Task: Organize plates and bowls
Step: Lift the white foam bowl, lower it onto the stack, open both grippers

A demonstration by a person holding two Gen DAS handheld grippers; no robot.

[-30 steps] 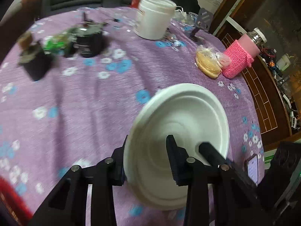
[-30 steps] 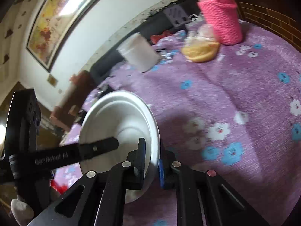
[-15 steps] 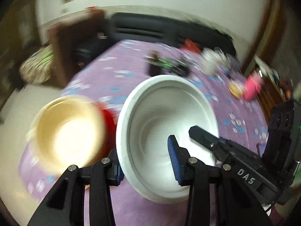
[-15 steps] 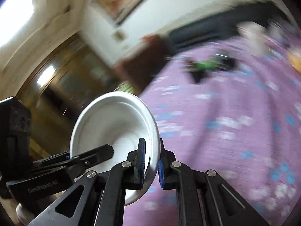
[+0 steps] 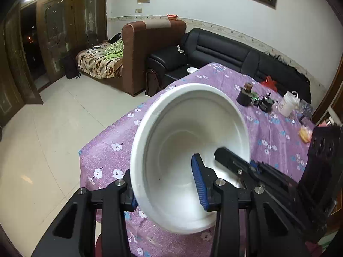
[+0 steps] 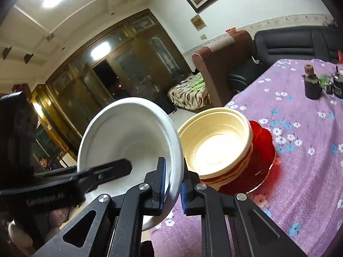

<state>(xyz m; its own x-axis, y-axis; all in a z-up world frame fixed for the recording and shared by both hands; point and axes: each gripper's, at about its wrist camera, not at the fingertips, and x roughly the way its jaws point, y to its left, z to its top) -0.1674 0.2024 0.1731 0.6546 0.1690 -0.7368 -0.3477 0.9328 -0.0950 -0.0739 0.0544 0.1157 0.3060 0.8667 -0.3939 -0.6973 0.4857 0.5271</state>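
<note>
Left wrist view from behind the left gripper [image 5: 167,190], angled down, white bowl [image 5: 188,150] close up, purple surface [image 5: 276,132] and sofa [image 5: 225,49] beyond, right wrist view nearer level, from the bowl's other side, both sharing bowl [image 6: 133,137], surface, sofa.

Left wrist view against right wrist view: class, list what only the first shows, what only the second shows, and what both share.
Only the left wrist view shows the white tub, the wrapped bun and the left gripper with its jaws astride the rim, the inner pad clear of the wall.

Only the right wrist view shows the cream bowls stacked on the red plate, the ceiling lights, and the right gripper clamped on the rim.

Both show the white bowl, tilted and held off the table, the purple flowered tablecloth, the brown armchair and the black sofa.
</note>
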